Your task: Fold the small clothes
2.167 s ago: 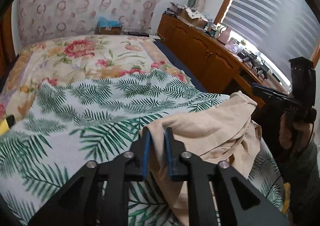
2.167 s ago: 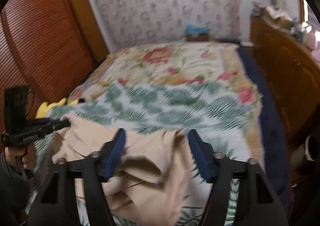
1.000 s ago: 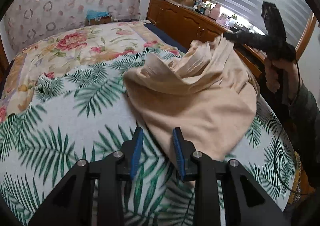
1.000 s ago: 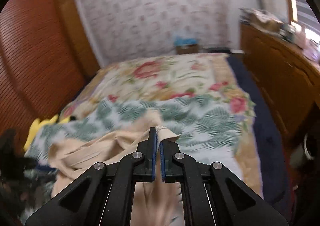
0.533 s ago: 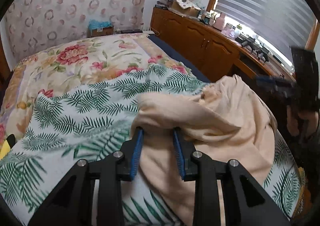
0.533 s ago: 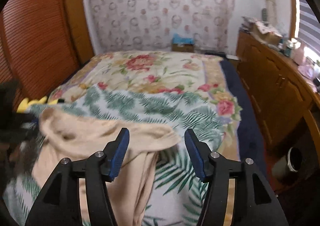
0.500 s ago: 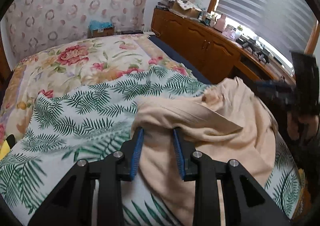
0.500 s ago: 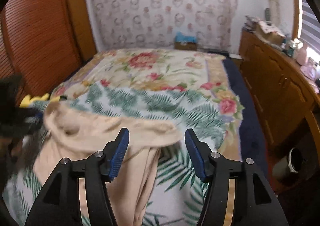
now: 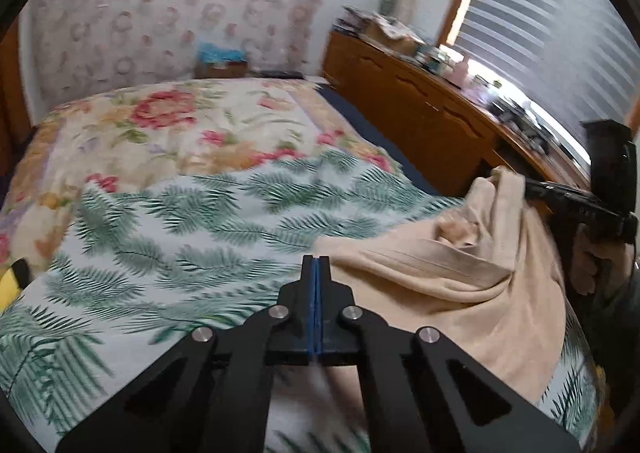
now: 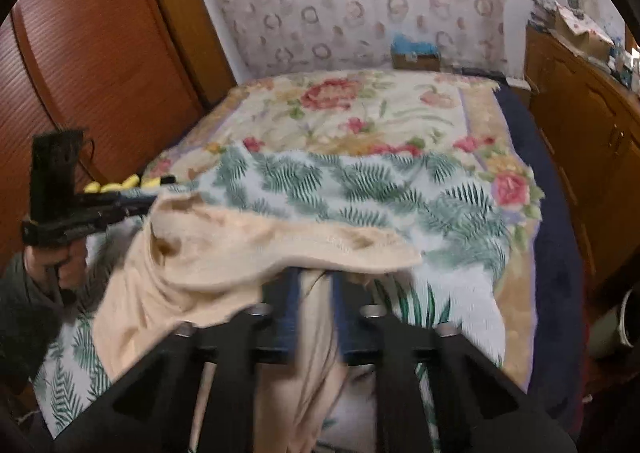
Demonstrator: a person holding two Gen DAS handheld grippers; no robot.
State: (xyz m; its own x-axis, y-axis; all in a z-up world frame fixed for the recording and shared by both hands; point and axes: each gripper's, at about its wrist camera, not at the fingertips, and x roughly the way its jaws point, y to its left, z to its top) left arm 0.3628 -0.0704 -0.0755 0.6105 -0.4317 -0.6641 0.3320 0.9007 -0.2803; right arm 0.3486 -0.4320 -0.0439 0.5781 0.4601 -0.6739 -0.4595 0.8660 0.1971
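A beige garment (image 9: 452, 285) lies bunched on the palm-print blanket (image 9: 200, 221) at the near right of the bed. My left gripper (image 9: 316, 265) is shut at the garment's left edge; its pads meet and I cannot see cloth between them. In the right wrist view the garment (image 10: 256, 245) drapes over my right gripper (image 10: 314, 281). Its jaws stand a little apart with a fold of cloth hanging between them, fingertips hidden under the cloth. The right gripper also shows in the left wrist view (image 9: 520, 189), touching the garment's far corner.
A floral bedspread (image 9: 168, 133) covers the far half of the bed. A wooden dresser (image 9: 420, 113) with clutter runs along the right, under a window blind. A wooden wardrobe (image 10: 88, 65) stands at the left. A yellow toy (image 10: 120, 185) lies at the bed's left edge.
My left gripper has closed at the garment's left edge. My right gripper has narrowed around a fold, and the garment's edge now lies over its fingertips.
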